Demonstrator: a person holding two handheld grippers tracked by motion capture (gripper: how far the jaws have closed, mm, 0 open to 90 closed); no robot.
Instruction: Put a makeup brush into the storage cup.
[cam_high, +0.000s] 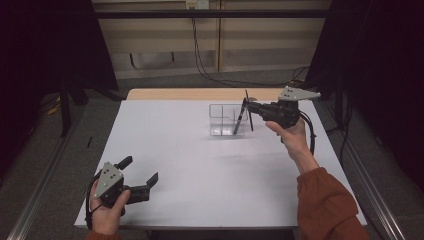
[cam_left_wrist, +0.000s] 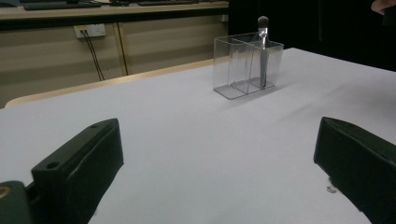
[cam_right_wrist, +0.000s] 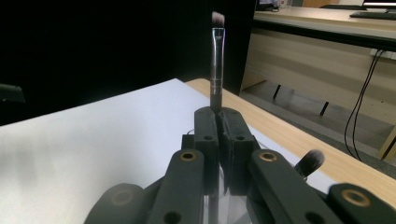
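Right now your right gripper (cam_high: 248, 107) is clamped on a slim black-handled makeup brush (cam_right_wrist: 216, 70), bristles up, held just above the clear plastic divided organizer (cam_high: 220, 120) near the far edge of the white table (cam_high: 190, 170). Another dark brush (cam_left_wrist: 263, 51) stands in the box. Your left gripper (cam_high: 141, 171) rests near the table's front left edge, jaws wide apart, holding nothing.
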